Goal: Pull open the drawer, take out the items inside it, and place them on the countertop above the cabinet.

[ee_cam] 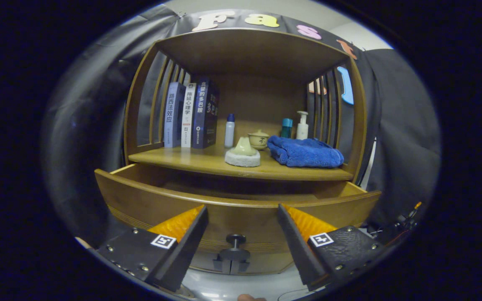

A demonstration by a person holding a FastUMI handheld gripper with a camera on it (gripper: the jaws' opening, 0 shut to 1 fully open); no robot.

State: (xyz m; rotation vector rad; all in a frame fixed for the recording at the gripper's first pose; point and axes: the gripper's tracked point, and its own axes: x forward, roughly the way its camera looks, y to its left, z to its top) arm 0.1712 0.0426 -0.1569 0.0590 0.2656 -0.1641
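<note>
The drawer is honey-brown wood with a black knob. On the brown table lie a bright blue towel, a cream cup, a white bottle with a blue cap, and blue-and-white books.

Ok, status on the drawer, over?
Gripper open, holding nothing. Drawer pulled out, knob between the fingers. Drawer contents hidden behind its front panel.

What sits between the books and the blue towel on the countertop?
In the gripper view: a small bottle, a lidded cup and a pale sponge-like item. Hand-held gripper open.
</note>
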